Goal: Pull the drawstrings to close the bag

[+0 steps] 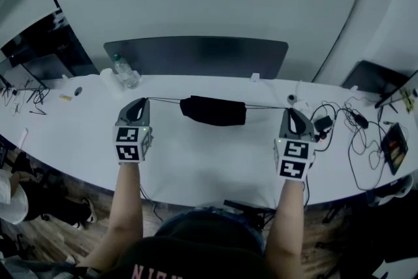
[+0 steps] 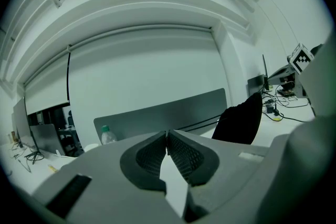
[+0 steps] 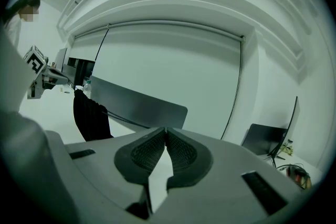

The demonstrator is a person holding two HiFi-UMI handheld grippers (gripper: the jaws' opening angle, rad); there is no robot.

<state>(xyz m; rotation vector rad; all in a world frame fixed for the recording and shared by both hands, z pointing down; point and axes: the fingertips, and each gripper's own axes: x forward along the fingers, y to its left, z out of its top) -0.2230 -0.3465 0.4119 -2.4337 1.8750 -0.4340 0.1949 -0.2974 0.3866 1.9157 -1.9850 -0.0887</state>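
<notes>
A black drawstring bag [image 1: 213,110] lies bunched in the middle of the white table [image 1: 196,160]. Its thin black drawstrings [image 1: 163,100] run taut to either side, one to each gripper. My left gripper [image 1: 141,102] is to the left of the bag, jaws shut on the left cord. My right gripper [image 1: 289,112] is to its right, shut on the other cord. In the left gripper view the bag [image 2: 241,119] stands at right and the cords [image 2: 197,124] lead to the closed left gripper [image 2: 167,134]. In the right gripper view the bag [image 3: 90,115] hangs at left, with cords [image 3: 126,122] reaching the closed right gripper [image 3: 166,129].
A grey partition panel [image 1: 196,55] stands behind the bag. A water bottle [image 1: 121,68] sits at the back left. Tangled cables and small devices [image 1: 353,124] cover the table's right end. The table's front edge runs just below the grippers.
</notes>
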